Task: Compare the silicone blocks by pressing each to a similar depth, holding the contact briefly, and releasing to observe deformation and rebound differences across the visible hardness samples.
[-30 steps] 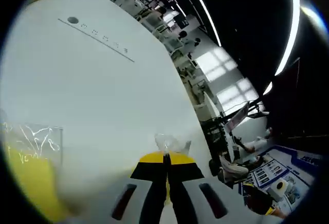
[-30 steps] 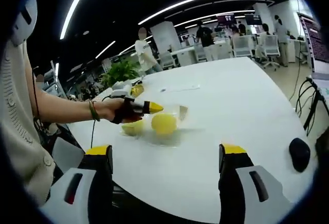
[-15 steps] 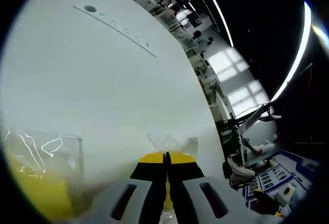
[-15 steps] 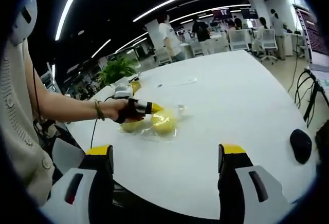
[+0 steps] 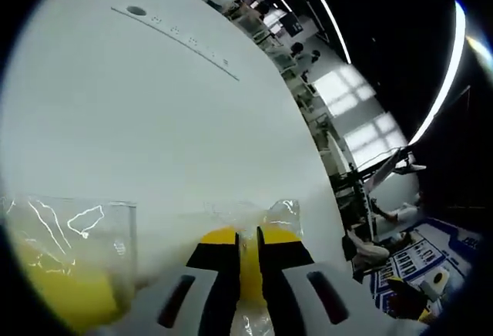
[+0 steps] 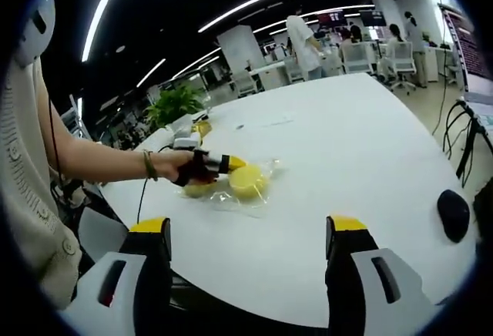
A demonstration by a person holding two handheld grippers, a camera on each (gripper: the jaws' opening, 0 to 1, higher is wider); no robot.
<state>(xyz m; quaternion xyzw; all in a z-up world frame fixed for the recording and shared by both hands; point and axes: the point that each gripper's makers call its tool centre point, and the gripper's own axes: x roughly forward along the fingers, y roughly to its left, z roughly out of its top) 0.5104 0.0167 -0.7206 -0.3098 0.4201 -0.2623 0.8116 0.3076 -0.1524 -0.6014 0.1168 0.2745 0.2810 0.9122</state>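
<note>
Between my left jaws (image 5: 246,240) sits a soft yellow block (image 5: 248,274) in its clear wrap (image 5: 266,214). A moment ago these jaws were squeezed tight together, tip against tip. Now they have parted a little, and the yellow shows in the thin gap. So I think the press is ending and the block is being let go, which is the time to watch it spring back. I cannot tell if the tips still touch it.

Next to it, on the left of the left gripper view, lies a second block (image 5: 62,294) in a clear bag (image 5: 73,224). Both rest on the white table (image 5: 154,112).

My right jaws (image 6: 250,232) are spread wide and hold nothing. From there I see my left hand (image 6: 183,168) on its gripper, the tip down on the block, near the middle of the table. A dark mouse (image 6: 453,214) lies well apart, off at the table edge.
</note>
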